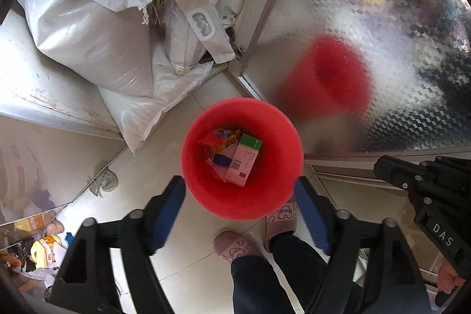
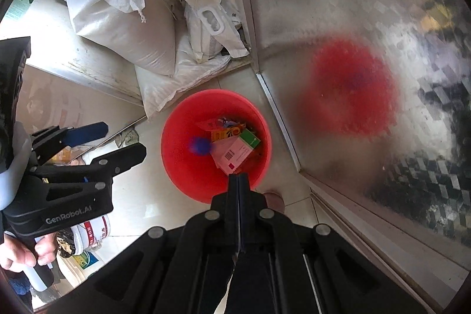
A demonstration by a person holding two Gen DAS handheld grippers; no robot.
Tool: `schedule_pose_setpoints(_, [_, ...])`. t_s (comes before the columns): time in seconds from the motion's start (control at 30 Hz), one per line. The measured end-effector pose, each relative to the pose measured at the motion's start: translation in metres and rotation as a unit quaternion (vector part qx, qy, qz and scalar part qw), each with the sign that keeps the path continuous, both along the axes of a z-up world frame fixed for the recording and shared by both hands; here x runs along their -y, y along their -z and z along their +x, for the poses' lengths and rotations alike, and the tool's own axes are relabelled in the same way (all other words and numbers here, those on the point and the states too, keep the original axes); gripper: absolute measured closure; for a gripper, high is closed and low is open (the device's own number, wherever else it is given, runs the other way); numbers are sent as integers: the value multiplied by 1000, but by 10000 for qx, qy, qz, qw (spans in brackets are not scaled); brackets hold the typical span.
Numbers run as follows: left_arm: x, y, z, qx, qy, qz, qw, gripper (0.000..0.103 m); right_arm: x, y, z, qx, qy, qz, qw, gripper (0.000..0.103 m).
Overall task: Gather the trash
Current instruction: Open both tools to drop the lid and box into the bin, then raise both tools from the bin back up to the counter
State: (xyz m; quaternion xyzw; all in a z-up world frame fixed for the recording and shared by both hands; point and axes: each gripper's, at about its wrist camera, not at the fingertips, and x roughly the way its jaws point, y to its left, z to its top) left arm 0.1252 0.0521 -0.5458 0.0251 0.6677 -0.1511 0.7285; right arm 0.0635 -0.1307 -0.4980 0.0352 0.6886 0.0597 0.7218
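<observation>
A red bucket (image 1: 203, 193) stands on the tiled floor and holds trash: a pink box (image 1: 240, 167), a green-topped box (image 1: 250, 141) and a small blue item (image 1: 222, 160). My left gripper (image 1: 240, 196) is open and empty, right above the bucket's near rim. In the right wrist view the bucket (image 2: 182, 167) lies ahead, and a blurred blue item (image 2: 200, 144) shows in mid-air over it. My right gripper (image 2: 238, 177) is shut with nothing visible between its fingers, above the bucket's near rim. The left gripper (image 2: 123, 139) is at the left there.
White woven sacks (image 1: 97, 34) and plastic bags (image 1: 191, 25) are piled behind the bucket. A frosted glass door (image 1: 368, 34) stands to the right, reflecting the bucket. The person's slippered feet (image 1: 238, 247) are just in front of the bucket. Clutter (image 1: 38, 249) lies at the lower left.
</observation>
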Motion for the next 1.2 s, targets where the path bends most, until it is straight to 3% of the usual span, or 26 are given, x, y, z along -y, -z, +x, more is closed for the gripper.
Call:
schedule_pose_setpoints(0.2, [-11, -14, -5, -2, -81, 49, 10000, 21, -10, -10, 0, -17, -115, -1, 9999, 103])
schedule_pose_setpoints(0.37, [-26, -54, -14, 170, -189, 169, 9995, 19, -23, -39, -1, 71, -284, 37, 9996, 103])
schedule_pose_setpoints(0.57, [-53, -134, -28, 468, -405, 313, 9976, 18, -45, -108, -4, 327, -553, 86, 9979, 103])
schedule_pose_setpoints(0.8, [-80, -241, -49, 788, -642, 265, 9945, 17, -66, -211, -15, 740, -893, 122, 9932, 102])
schedule_pose_setpoints(0.87, [-85, -267, -54, 855, -683, 218, 9938, 16, -72, -237, -17, 877, -988, 54, 9912, 93])
schedule_pose_setpoints(0.93, [-88, -291, -58, 886, -699, 109, 9935, 16, -74, -264, -21, 1041, -1062, 9, 9889, 59])
schedule_pose_setpoints(1.07, [-93, -337, -68, 1189, -720, 99, 9902, 16, -77, -310, -27, 1344, -1156, -112, 9841, 52])
schedule_pose_setpoints(1.2, [-87, -377, -71, 1524, -653, 64, 9861, 16, -73, -351, -32, 1739, -1020, -289, 9790, 34])
